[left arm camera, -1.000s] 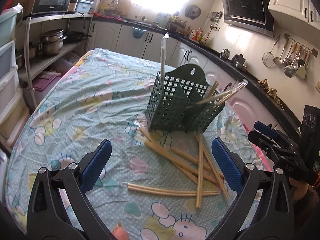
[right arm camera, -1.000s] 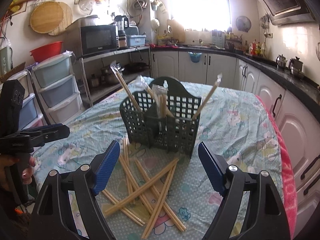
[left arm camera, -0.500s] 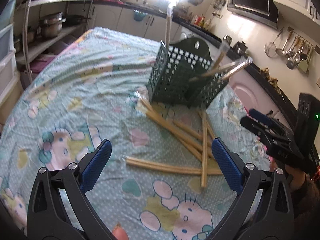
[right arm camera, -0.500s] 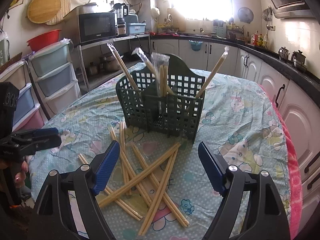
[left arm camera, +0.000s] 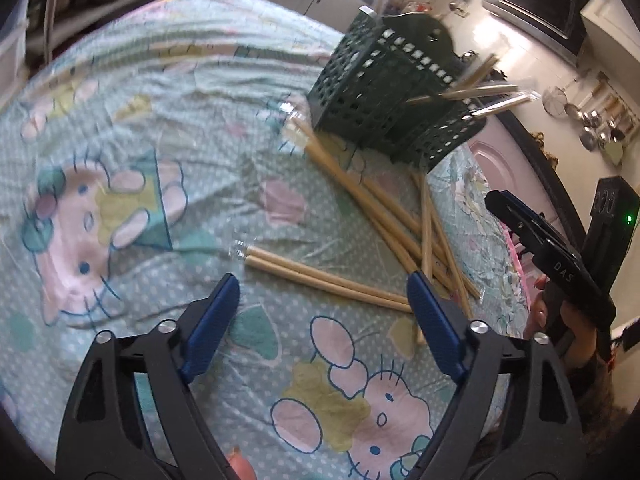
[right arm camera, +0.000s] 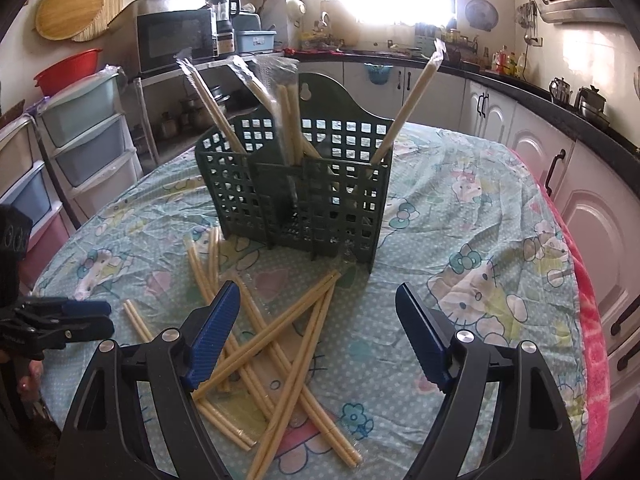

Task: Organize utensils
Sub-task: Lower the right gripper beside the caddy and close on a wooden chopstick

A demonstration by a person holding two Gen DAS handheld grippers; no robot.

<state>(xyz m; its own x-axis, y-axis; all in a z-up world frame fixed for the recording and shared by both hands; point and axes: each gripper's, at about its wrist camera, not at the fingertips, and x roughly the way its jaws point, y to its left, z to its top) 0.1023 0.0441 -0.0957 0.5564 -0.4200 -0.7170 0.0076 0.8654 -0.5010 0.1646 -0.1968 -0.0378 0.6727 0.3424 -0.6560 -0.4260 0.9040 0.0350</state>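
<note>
Chopsticks, wrapped pairs, lie crossed on the counter before the green caddy already holding several upright; we hold left tool and right tool agape, empty, above them for picking.

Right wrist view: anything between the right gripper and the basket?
Yes: loose chopsticks crisscrossed on the cloth, between the right gripper and the basket.

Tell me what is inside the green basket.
Wrapped chopstick pairs stand leaning in the green basket, sticking out above its rim. Their lower ends and the basket floor are mostly hidden behind the lattice walls.
</note>
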